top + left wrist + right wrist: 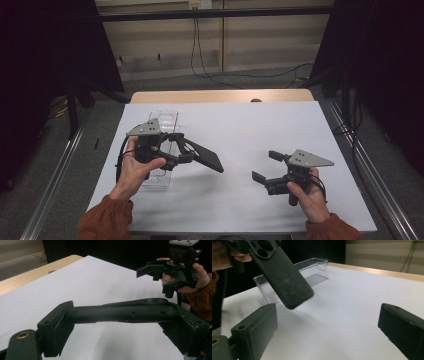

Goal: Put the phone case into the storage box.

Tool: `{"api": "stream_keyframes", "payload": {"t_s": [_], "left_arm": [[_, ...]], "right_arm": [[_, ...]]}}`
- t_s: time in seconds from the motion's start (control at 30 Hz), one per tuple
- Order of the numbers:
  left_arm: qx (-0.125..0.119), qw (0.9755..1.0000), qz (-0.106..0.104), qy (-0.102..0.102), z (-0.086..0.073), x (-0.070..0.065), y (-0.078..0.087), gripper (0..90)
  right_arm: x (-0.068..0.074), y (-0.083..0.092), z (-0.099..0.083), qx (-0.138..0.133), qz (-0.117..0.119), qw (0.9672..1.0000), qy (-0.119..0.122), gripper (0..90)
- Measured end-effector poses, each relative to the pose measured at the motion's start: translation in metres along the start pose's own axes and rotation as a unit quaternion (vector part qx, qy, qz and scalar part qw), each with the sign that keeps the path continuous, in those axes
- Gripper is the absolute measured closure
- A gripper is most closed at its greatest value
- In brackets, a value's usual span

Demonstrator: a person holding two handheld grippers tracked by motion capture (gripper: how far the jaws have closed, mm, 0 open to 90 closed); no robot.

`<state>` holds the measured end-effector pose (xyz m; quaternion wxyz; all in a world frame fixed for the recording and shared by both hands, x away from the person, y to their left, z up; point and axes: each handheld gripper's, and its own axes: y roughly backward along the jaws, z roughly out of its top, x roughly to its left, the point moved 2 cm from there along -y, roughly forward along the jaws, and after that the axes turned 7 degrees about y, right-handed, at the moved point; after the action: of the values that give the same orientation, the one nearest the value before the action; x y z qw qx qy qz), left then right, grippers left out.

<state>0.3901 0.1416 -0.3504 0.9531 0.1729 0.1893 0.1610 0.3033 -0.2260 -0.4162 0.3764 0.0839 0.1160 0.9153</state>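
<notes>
While the left hand steadies its grip near the tabletop's left side, the left tool is clamped on a black phone case, which hangs off the surface and tilts down toward the middle of the white sheet. In the left tool's own view the case runs edge-on across the frame, pinched between the two pads with its rim pressed against both (the small side holes face the camera). Just behind and under that hand lies a clear tray, long and narrow, set on the sheet with its far end toward the wooden edge; part of it is hidden by the hand and tool. From the right tool's view the case shows its back, camera cut-out uppermost, raised in front of the tray and apart from it. Across a bare stretch of sheet, the right tool sits low over the tabletop in the right hand, well apart from the case, its jaws spread wide with nothing between them. The same tool appears far off in the left tool's view, jaws likewise parted.
</notes>
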Motion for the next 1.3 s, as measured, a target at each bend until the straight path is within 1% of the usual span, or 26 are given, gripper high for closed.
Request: {"api": "stream_keyframes", "payload": {"t_s": [0.07, 0.13, 0.17, 0.23, 0.3, 0.4, 0.63, 0.73, 0.9, 1.1, 1.2, 1.3], "left_arm": [[-0.005, 0.9999, 0.008, 0.005, 0.000, 0.001, 0.002, 14.4], [-0.005, 0.9999, 0.015, 0.005, 0.000, 0.003, 0.005, 14.4], [-0.012, 0.9997, 0.020, 0.011, 0.000, 0.003, 0.005, 14.4], [-0.016, 0.9993, 0.031, 0.013, 0.001, 0.005, 0.008, 14.4], [-0.023, 0.9989, 0.037, 0.019, 0.001, 0.005, 0.010, 14.4], [-0.022, 0.9985, 0.046, 0.019, 0.002, 0.008, 0.013, 14.4], [-0.026, 0.9972, 0.065, 0.027, 0.004, 0.013, 0.020, 14.4], [-0.023, 0.9966, 0.075, 0.026, 0.006, 0.015, 0.023, 14.4], [-0.027, 0.9957, 0.086, 0.023, 0.013, 0.016, 0.028, 14.4], [-0.036, 0.9930, 0.109, 0.026, 0.020, 0.021, 0.039, 14.4], [-0.037, 0.9916, 0.121, 0.029, 0.022, 0.024, 0.044, 14.4], [-0.044, 0.9901, 0.129, 0.035, 0.025, 0.026, 0.047, 14.4]], "right_arm": [[-0.001, 0.003, -0.001, -0.005, -0.013, 0.9999, -0.002, 1.5], [-0.001, 0.006, -0.002, -0.007, -0.025, 0.9997, -0.003, 1.5], [-0.001, 0.008, -0.003, -0.007, -0.029, 0.9996, -0.003, 1.4], [-0.001, 0.010, -0.004, -0.007, -0.038, 0.9993, -0.003, 1.4], [-0.001, 0.013, -0.006, -0.008, -0.042, 0.9991, -0.004, 1.3], [-0.002, 0.016, -0.008, -0.005, -0.048, 0.9988, -0.003, 1.4], [-0.003, 0.025, -0.014, 0.003, -0.063, 0.9980, 0.001, 1.2], [-0.003, 0.029, -0.016, 0.002, -0.068, 0.9977, -0.004, 1.1], [-0.004, 0.032, -0.018, -0.001, -0.071, 0.9975, -0.004, 1.1], [-0.004, 0.033, -0.019, 0.000, -0.077, 0.9970, -0.001, 0.4], [-0.004, 0.034, -0.021, 0.002, -0.082, 0.9966, 0.001, 0.3], [-0.005, 0.034, -0.021, 0.002, -0.084, 0.9964, 0.000, 0.4]]}}
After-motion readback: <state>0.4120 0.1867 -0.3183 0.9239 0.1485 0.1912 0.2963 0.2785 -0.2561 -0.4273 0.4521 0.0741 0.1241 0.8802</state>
